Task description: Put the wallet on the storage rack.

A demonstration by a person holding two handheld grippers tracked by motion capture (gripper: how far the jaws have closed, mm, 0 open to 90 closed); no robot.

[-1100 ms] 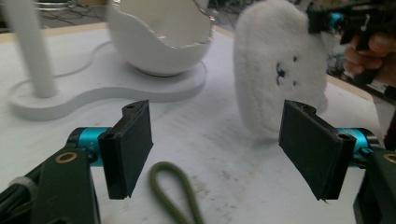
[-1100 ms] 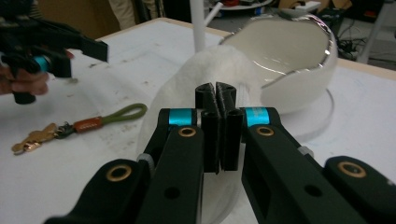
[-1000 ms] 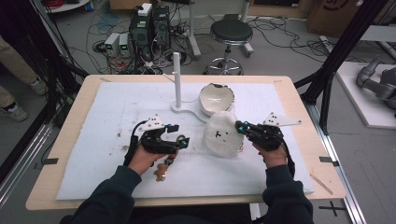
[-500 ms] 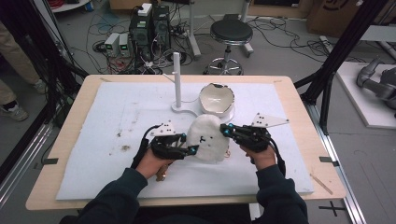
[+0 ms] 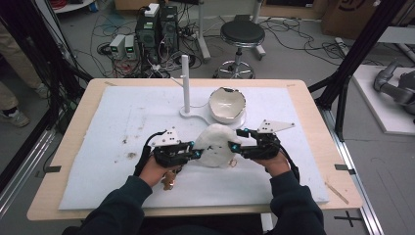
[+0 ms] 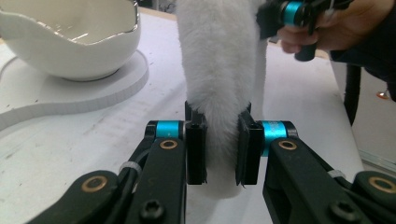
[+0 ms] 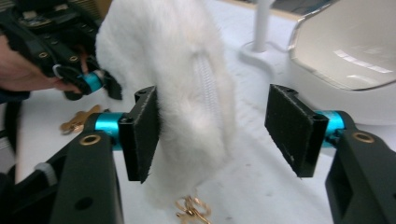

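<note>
- Fluffy white pouch point(image 5: 214, 145) near the middle of the white mat point(image 5: 98, 147), between the two grippers, just in front of the bowl point(image 5: 226, 104).
- Left gripper point(image 5: 195, 154) clamped on the pouch's left end; in the left gripper view both pads pressed into the fur point(image 6: 219, 88), jaws having just been closing on it.
- Right gripper point(image 5: 236, 146) at the pouch's right end, jaws apart and just been opening; in the right gripper view the left pad point(image 7: 142, 133) against the fur, the right pad clear of it, with the pouch point(image 7: 182, 88) partly between them.
- White zip running down the pouch's side in the right gripper view; gold clasp point(image 7: 191, 207) hanging at its lower edge.
- Small gold-brown trinket point(image 5: 169, 180) on the mat just below the left hand point(image 5: 154, 169).
- Bowl white, with a jagged eggshell rim, seated on a flat white base point(image 5: 195, 117) that also carries an upright white post point(image 5: 185, 81).
- Right hand point(image 5: 274, 159) behind its gripper, sleeves dark.
</note>
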